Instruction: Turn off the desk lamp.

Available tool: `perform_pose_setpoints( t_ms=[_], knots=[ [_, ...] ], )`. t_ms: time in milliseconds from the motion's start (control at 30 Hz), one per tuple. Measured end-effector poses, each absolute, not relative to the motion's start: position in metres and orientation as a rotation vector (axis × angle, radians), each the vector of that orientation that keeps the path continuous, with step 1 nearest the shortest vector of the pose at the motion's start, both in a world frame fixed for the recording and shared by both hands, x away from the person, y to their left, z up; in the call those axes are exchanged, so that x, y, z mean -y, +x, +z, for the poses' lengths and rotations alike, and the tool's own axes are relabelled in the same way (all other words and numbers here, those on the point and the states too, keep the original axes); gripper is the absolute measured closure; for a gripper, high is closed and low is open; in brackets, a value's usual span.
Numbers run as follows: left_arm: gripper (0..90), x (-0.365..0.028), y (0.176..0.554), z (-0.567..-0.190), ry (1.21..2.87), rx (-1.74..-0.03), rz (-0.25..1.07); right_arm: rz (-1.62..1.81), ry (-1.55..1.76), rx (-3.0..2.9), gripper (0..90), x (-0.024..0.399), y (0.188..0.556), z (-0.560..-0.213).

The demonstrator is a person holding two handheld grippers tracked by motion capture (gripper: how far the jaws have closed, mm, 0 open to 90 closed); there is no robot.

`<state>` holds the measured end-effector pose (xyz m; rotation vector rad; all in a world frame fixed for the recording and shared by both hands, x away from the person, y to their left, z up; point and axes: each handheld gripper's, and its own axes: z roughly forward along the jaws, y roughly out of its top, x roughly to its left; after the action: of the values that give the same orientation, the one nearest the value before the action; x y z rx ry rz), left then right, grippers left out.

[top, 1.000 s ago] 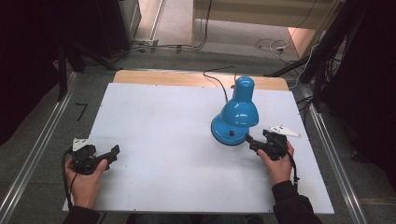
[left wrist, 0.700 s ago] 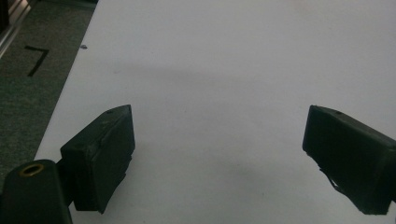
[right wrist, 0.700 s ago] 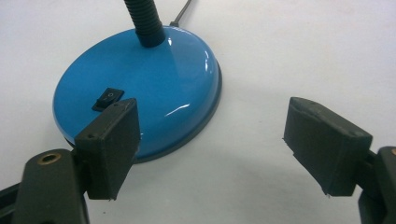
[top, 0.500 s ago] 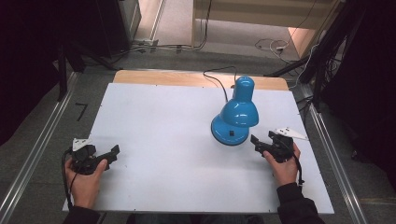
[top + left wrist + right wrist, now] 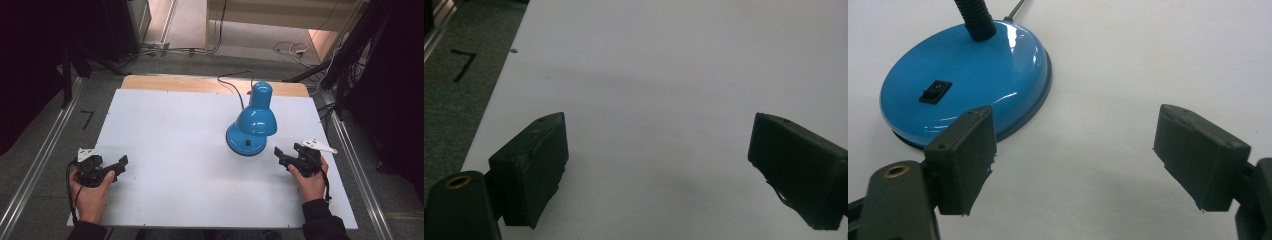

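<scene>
A blue lamp stands on the right half of the white table, its round base flat on the top and its shade bent over the base toward your side. A black rocker switch sits on the near part of the base, a black ribbed neck rises from its far part, and a dark cord runs from the lamp back over the table's wooden far edge.

Your right gripper hovers just right of the base, near it but apart from it, pointing left toward the lamp. Its 2 jaws stand wide apart with only bare table between them; in the right gripper view the base lies beyond the left jaw, untouched.

Your left gripper rests well apart from the lamp, near the table's left front corner. Its 2 jaws also gape wide, holding nothing, with plain white surface between them. Beside that corner, a black mark shows on the grey floor.
</scene>
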<state>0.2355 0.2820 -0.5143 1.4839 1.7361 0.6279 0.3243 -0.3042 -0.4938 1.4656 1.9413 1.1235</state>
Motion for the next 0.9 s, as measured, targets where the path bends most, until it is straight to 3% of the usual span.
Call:
perform_pose_setpoints(
  t_ms=[900],
  knots=[
    [10.2,-0.282,0.235,-0.514,1.489,-1.737,0.628,1.106,1.496,-1.89,15.4,0.334,0.312,-0.49]
  ],
)
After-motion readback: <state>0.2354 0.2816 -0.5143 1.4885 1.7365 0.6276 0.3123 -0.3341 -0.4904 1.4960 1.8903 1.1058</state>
